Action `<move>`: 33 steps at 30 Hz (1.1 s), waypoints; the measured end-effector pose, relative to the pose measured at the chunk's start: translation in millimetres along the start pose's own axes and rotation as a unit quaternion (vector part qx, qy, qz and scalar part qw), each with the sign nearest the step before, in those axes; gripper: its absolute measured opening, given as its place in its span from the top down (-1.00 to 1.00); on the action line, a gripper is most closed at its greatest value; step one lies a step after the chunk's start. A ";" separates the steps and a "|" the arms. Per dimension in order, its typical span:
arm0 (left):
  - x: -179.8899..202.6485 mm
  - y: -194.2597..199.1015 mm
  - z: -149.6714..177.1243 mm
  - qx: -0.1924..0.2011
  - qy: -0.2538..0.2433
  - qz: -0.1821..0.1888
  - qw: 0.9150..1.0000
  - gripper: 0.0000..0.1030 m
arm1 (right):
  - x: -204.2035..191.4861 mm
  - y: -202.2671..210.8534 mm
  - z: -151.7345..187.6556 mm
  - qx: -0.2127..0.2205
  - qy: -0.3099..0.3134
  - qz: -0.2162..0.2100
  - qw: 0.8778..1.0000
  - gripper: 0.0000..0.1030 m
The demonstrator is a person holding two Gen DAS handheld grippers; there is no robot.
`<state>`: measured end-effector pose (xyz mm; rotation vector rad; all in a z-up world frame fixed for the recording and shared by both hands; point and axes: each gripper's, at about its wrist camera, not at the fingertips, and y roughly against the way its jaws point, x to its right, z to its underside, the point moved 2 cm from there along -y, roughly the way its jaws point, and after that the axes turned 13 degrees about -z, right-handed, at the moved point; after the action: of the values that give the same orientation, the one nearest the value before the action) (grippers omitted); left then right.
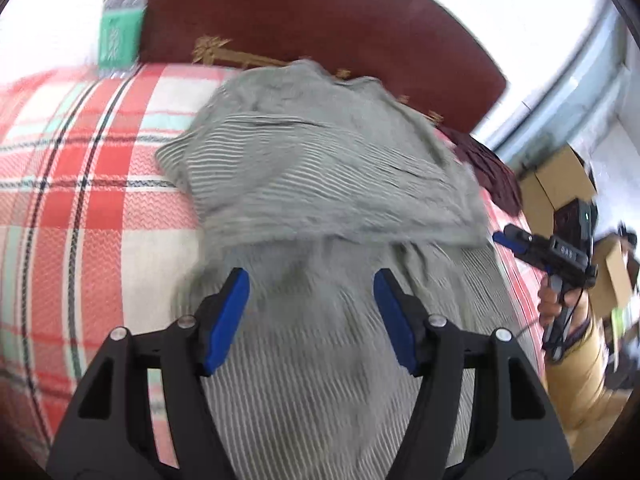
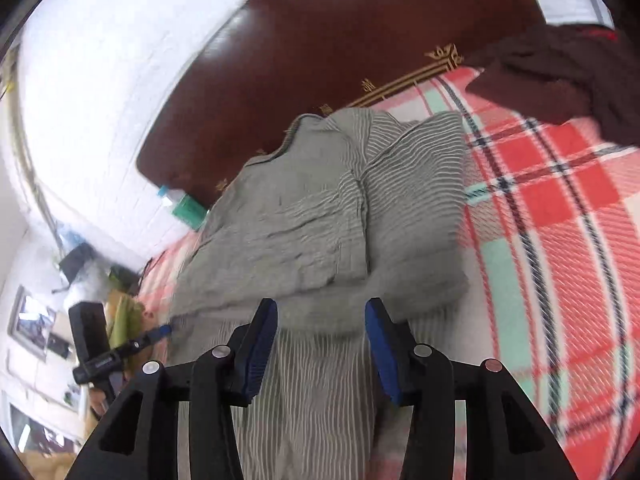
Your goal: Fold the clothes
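The bed [image 1: 80, 208] filled most of the room in front of me, spread with a red, white and mint plaid blanket [image 2: 560, 240], and behind it stood a dark red-brown headboard [image 1: 320, 12] with gold trim along its lower edge. On the blanket lay the grey striped garment [image 1: 320, 168], its upper part folded over so that a doubled layer sat toward the headboard while a single layer ran back toward the person. A dark maroon cloth [image 2: 560, 80] lay bunched on the blanket near the headboard, well apart from the garment on its right. Cardboard boxes [image 1: 560, 184] stood off beyond the bed's right side.

The left claw [image 1: 312, 316] hung over the near, single layer of the garment, its blue pads spread wide with nothing pinched between them. The right claw [image 2: 320, 344] was likewise above the near layer, just short of the folded edge, its pads apart and clear of the cloth. From the left view, the person's hand [image 1: 560, 308], in a tan sleeve [image 1: 580, 368], gripped the right tool's handle.

A water bottle [image 1: 120, 20] with a green label and blue cap stood by the headboard's left corner.
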<state>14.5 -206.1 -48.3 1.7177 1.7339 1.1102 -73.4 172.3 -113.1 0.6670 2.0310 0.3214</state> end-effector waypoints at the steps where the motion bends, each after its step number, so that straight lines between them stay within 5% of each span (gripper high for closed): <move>1: 6.7 7.4 6.4 0.003 -0.013 0.003 1.000 -0.29 | -5.6 8.3 9.0 -0.004 0.007 -0.005 1.000 0.06; 7: 43.3 32.3 41.0 0.007 -0.081 0.014 0.997 -0.30 | -35.6 54.6 83.1 -0.042 0.051 0.011 0.998 -0.16; 13: 28.9 47.6 61.7 0.008 -0.060 0.003 0.998 -0.30 | -47.5 76.0 148.6 -0.058 0.044 0.027 0.997 -0.21; 18: 53.6 52.8 77.2 0.001 -0.087 0.037 0.995 -0.30 | -78.3 74.2 172.4 -0.044 0.059 -0.057 0.996 -0.21; 26: 161.4 43.2 90.2 -0.022 -0.196 0.133 0.971 -0.30 | -114.4 52.7 188.8 -0.045 0.082 -0.137 0.986 -0.26; 33: 216.5 8.6 101.4 -0.080 -0.244 0.140 0.956 -0.30 | -108.0 51.6 205.5 -0.047 0.055 -0.167 0.983 -0.30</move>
<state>74.3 25.5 -52.7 1.9663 1.0975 0.8108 162.6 144.5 -119.5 0.2473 2.1755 0.2580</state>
